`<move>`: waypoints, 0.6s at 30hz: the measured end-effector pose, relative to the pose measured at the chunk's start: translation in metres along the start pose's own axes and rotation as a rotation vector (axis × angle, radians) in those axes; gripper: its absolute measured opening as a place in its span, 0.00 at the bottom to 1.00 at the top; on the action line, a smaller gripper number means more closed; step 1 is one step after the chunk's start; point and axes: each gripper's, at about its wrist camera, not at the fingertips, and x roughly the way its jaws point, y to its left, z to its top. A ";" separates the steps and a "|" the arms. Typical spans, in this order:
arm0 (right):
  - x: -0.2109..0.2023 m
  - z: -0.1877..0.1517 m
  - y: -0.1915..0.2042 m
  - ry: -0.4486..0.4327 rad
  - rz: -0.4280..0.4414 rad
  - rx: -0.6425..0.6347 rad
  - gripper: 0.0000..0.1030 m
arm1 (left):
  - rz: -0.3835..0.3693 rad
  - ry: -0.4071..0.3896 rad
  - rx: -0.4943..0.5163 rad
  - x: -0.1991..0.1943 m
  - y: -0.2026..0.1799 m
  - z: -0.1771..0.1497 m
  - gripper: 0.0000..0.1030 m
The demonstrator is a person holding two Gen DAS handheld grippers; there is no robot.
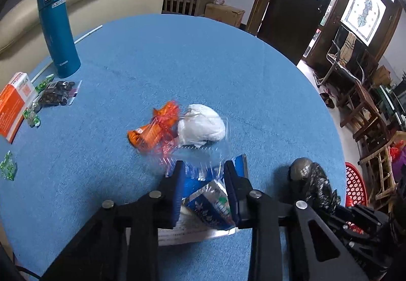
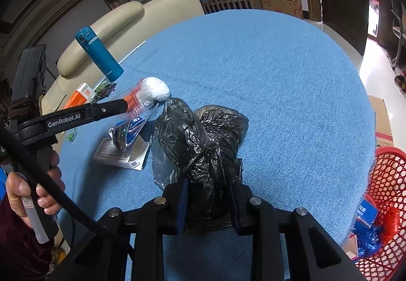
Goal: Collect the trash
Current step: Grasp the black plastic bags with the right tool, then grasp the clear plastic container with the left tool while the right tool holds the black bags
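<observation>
Now left hand-held gripper (image 1: pixel 204 169) clamps blue wrapper (image 1: pixel 210 201); right hand-held gripper (image 2: pixel 209 185) pinches black bag (image 2: pixel 200 144).

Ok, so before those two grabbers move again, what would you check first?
1. Left gripper shut on the blue wrapper: ok.
2. Right gripper shut on the black bag: ok.
3. Red basket stands open beside the table: ok.
4. Orange wrapper and white tissue ball caught in the left grip too: cannot tell.
5. Table free of trash: not ok, a white leaflet lies there.
</observation>
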 end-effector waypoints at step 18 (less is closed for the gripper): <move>-0.003 -0.002 -0.007 -0.001 0.006 0.033 0.28 | 0.210 -0.005 -0.207 -0.024 0.082 -0.008 0.32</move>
